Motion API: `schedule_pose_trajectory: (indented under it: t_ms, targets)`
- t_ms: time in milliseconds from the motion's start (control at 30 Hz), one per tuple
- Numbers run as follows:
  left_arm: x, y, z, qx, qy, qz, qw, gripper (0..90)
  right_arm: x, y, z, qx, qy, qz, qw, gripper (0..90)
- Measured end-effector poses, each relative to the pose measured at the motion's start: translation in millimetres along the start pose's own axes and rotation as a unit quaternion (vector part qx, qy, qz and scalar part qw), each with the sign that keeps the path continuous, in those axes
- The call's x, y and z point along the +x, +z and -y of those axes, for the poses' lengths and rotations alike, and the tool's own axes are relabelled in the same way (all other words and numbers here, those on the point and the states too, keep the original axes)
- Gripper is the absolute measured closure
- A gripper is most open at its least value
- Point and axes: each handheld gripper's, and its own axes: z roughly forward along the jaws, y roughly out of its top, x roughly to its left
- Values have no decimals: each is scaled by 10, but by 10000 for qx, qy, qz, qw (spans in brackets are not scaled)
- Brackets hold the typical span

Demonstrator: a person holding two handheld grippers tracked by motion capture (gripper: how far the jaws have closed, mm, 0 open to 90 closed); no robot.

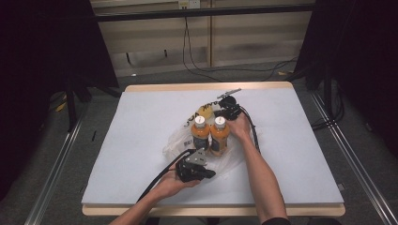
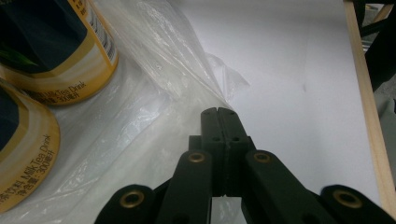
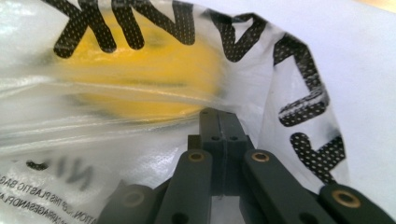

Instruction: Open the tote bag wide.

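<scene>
Two orange drink bottles with white caps, one [image 1: 200,133] beside the other [image 1: 219,136], stand upright on a clear plastic bag [image 1: 176,143] at the table's middle. Their yellow-and-dark labels [image 2: 56,46] fill the left gripper view's left side. My left gripper [image 1: 212,174] lies at the bag's near edge; its jaws [image 2: 218,112] are pressed together where the film's creases [image 2: 140,93] meet. My right gripper [image 1: 220,111] is behind the bottles at the bag's far end, shut [image 3: 218,114] against film printed with black letters and a yellow face [image 3: 140,79].
The white table top [image 1: 141,122] has a wooden rim [image 1: 211,86] and open surface left and right of the bag. Black cables [image 1: 253,136] trail from both grippers. Dark curtains flank the table, and wires lie on the floor behind it.
</scene>
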Motion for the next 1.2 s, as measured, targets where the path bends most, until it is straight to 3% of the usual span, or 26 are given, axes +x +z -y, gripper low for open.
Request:
schedule_pose_trajectory:
  t_ms: [100, 233, 433, 633, 767, 933, 1167, 1200]
  targets:
    - [18, -1, 2, -40, -71, 39, 10000, 900, -1, -3, 3, -12, 0, 21, 10000, 900]
    - [82, -66, -5, -166, -204, 12, 9997, 900, 8, -50, -2, -40, 7, -213, 9998, 900]
    - [146, -182, -6, -427, -386, -107, 9983, 900, 75, -251, -43, -206, -168, -404, 9988, 900]
    - [187, -253, 3, -638, -551, -200, 9962, 895, 105, -473, 12, -457, -128, -652, 9967, 900]
    - [195, -272, -5, -746, -565, -215, 9954, 869, 88, -595, 57, -515, -169, -713, 9960, 900]
    - [203, -315, -21, -861, -567, -290, 9942, 819, 44, -748, 129, -670, -29, -820, 9944, 900]
    - [224, -432, -43, -1065, -637, -529, 9909, 688, 103, -1036, 213, -902, -182, -865, 9920, 900]
    - [232, -451, -43, -999, -607, -575, 9915, 674, 105, -1066, 223, -911, -213, -873, 9918, 900]
